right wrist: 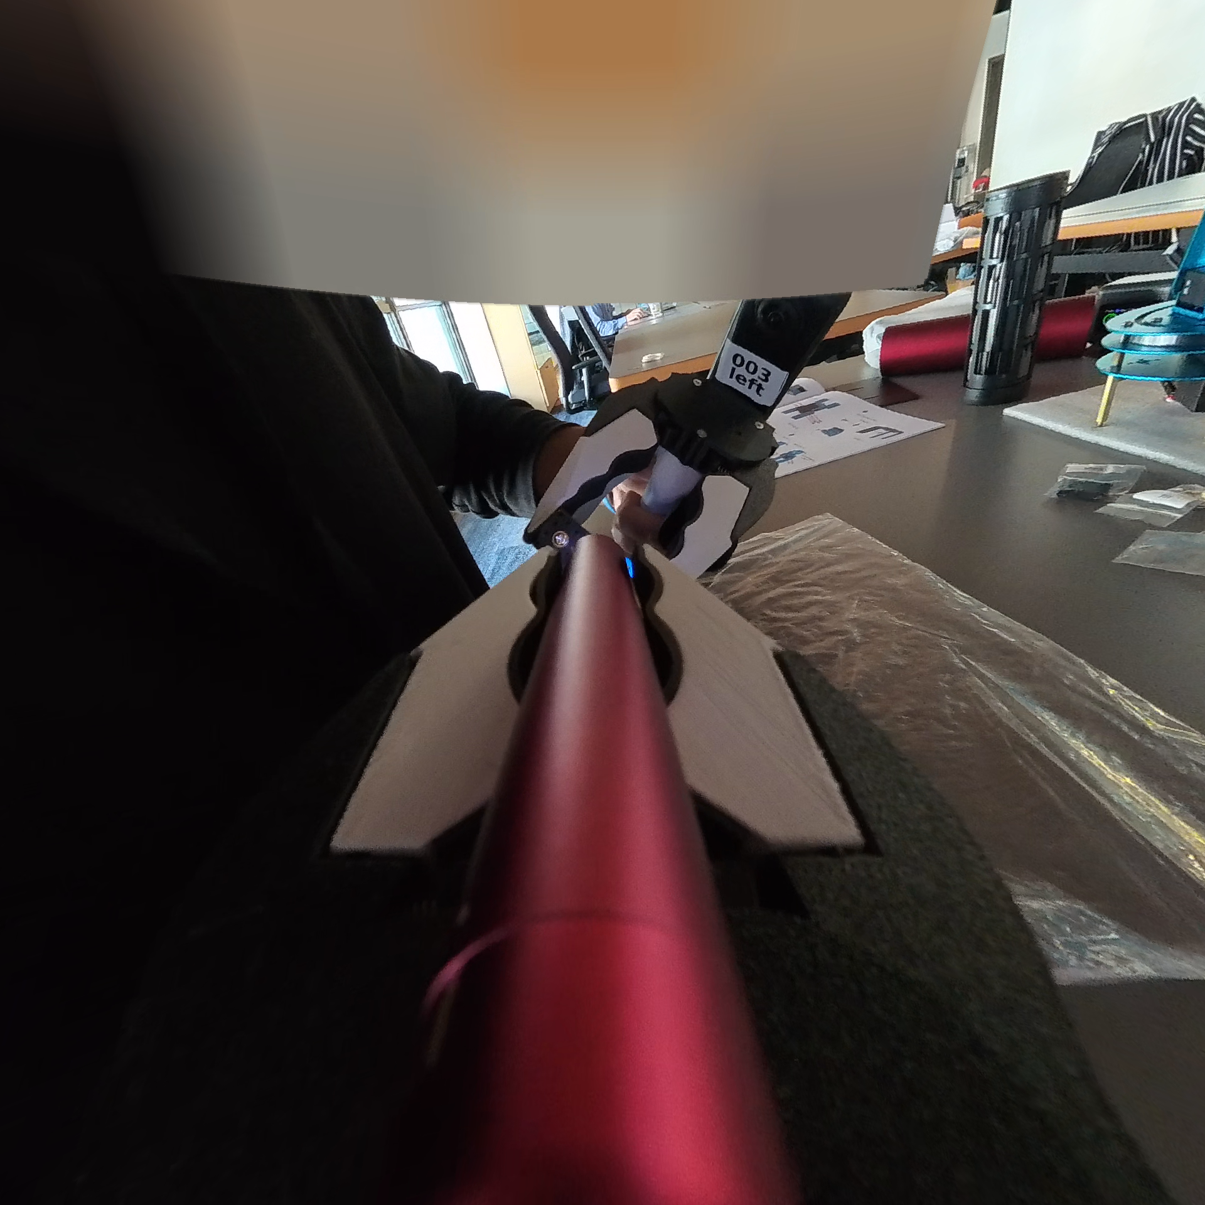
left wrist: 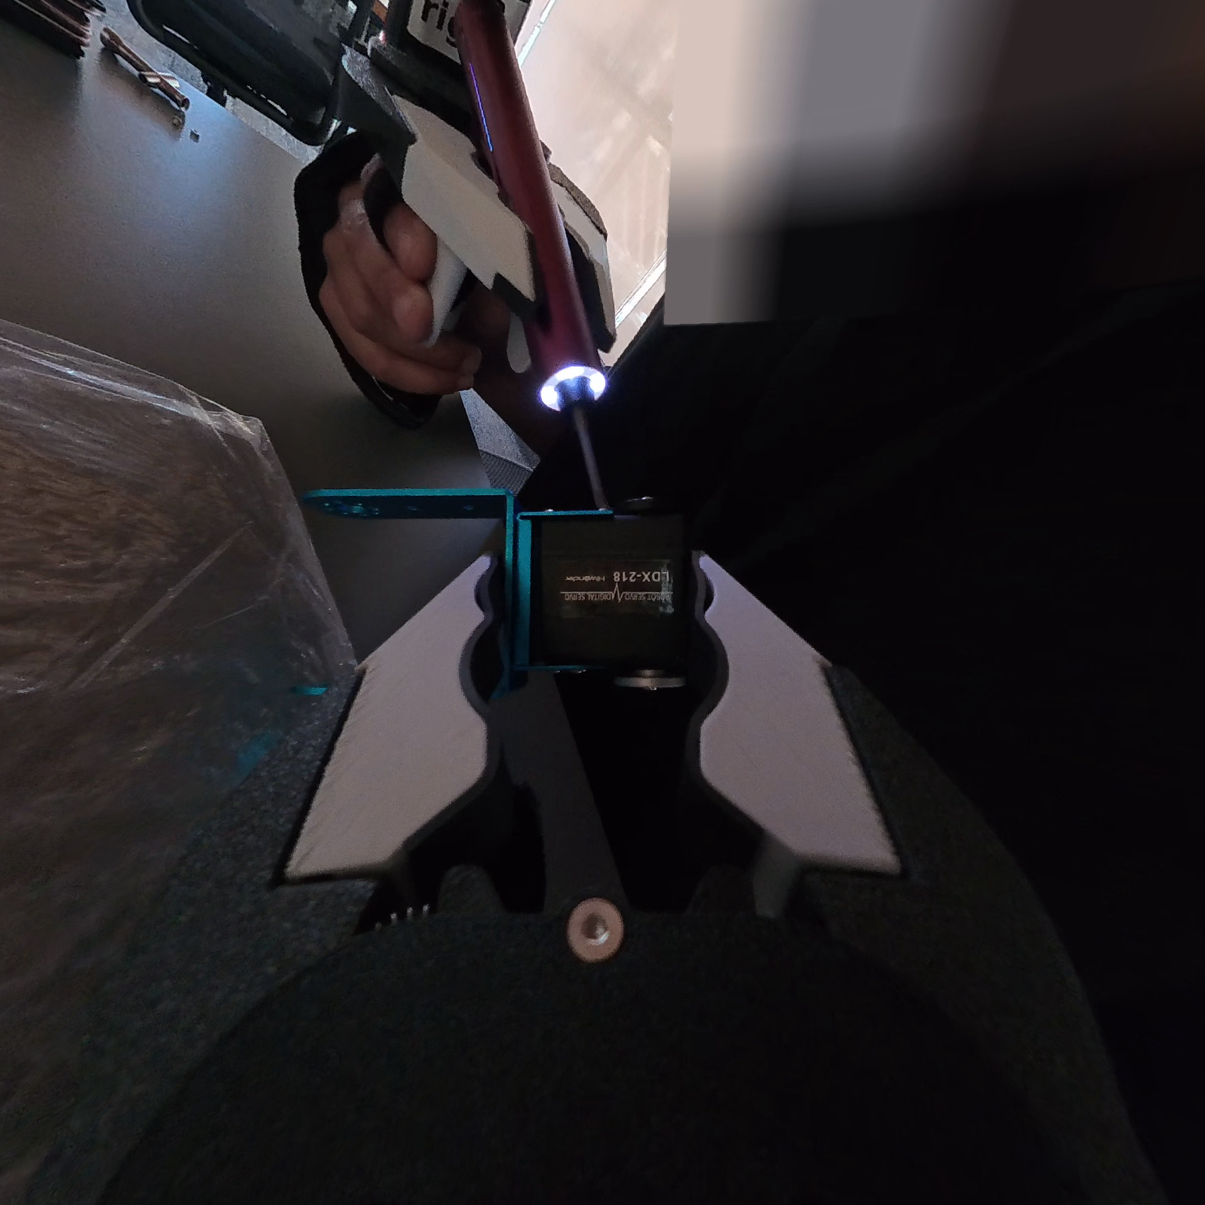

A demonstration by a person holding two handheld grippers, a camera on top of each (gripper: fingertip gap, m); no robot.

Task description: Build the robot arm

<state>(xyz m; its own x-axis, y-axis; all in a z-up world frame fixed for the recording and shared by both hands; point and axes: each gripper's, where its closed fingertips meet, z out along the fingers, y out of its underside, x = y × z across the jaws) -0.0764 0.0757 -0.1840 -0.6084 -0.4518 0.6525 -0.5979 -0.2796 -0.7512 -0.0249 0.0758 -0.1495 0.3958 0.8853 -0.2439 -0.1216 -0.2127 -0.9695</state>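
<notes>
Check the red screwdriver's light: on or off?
On. The red screwdriver, held in the right gripper, has a ring at its nose glowing white in the left wrist view, above the servo.

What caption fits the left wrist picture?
Left hand-held gripper clamps a black servo while a red screwdriver touches its top.

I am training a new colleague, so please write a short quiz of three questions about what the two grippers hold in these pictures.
1. True or false: the left gripper is shut on a black servo block in a blue bracket.
2. What does the right gripper hold? A) a red electric screwdriver B) a paper sheet C) nothing
3. Fill in: the screwdriver's bit meets the servo block at its ___ edge in the left wrist view.

Key: 1 true; 2 A; 3 top.
</notes>
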